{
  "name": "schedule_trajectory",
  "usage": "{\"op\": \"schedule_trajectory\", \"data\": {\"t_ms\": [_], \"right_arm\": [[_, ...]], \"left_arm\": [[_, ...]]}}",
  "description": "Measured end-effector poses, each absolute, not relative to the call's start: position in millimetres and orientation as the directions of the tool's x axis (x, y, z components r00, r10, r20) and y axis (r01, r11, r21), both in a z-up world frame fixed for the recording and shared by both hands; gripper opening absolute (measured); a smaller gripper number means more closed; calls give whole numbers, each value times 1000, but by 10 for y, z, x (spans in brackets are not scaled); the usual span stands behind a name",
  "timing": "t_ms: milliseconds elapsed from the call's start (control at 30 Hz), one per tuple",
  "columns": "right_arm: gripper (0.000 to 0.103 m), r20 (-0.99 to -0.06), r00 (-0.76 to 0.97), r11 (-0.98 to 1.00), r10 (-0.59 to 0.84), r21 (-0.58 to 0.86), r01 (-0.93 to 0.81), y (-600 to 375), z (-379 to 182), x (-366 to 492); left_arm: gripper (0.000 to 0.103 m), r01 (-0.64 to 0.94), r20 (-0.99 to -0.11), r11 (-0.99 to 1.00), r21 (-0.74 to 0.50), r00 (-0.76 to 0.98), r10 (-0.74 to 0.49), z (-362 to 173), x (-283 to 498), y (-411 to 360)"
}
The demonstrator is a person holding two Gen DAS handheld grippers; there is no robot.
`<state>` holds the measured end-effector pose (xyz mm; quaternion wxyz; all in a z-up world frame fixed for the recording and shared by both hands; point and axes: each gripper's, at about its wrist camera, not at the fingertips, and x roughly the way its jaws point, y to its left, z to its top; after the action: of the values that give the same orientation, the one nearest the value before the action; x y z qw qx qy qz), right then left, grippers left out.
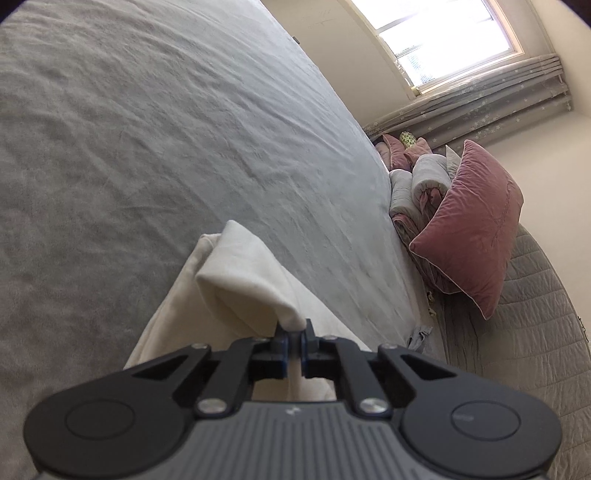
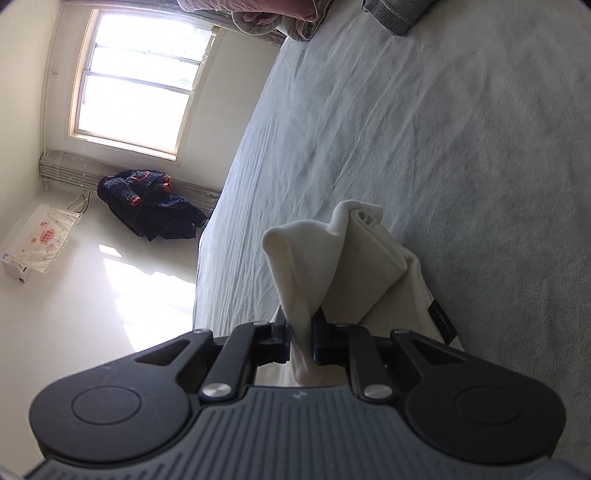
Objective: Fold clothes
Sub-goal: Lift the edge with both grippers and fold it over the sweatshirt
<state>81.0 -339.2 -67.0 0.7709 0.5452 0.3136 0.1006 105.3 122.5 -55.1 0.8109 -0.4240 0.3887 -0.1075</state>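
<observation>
Left wrist view: left gripper has its jaws pinched narrow on a lifted fold of the cream-white soft cotton garment. The cloth peaks up from the jaws; the rest of it lies flat on the grey wrinkled bedsheet, near the bed edge closest to the camera. Beyond the far side of the bed: a dusty-pink velvet cushion leaning on a rolled grey quilt, with the bright window behind them.

Right wrist view: right gripper is likewise clamped narrow on a bunched edge of the same garment. A folded-over layer stands up ahead of the jaws and a small dark label shows on the flat part, just right of the jaws. Off the bed, on the pale floor below the window: a dark navy jacket with orange trim in a heap.

Step, as I judge it: mid-fold, both grippers holding raised edges of the garment over the sheet, and part of it is already doubled. Cannot tell how many folds are in.

Next move calls for: carrying both held edges together, level, across the flat part; keeping tension even so the stacked layer doesn't slide; setting the edge down aligned before opening the jaws. Risk: thin cloth slipping from one pinch and skewing the fold.
</observation>
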Motion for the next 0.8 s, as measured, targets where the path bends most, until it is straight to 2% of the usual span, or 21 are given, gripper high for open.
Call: {"op": "schedule_trajectory", "data": {"t_ms": [233,400,600,700,767,800], "right_arm": [[14,-393,763,365,513,905,221,-3555,-628,671],[14,-448,728,395,519,881,261,-3601,-762,673],[11,-548,681,525,486,806,275,-3514,-953,689],[10,-550,690,548,471,795,260,-3478,-989,687],[16,-546,696,565,466,789,241,-3461,-953,672],[20,-542,700,572,466,788,229,-3461,-932,651]], "left_arm": [[5,-175,-569,628,-758,646,-508,-614,807,1252],[5,-153,-601,681,-716,631,-490,-746,698,1275],[6,-106,-671,799,-591,615,-415,-894,722,1167],[7,-71,-685,841,-536,618,-385,-881,731,1123],[9,-41,-678,855,-516,630,-379,-807,698,1139],[14,-33,-675,860,-510,635,-376,-775,679,1152]]}}
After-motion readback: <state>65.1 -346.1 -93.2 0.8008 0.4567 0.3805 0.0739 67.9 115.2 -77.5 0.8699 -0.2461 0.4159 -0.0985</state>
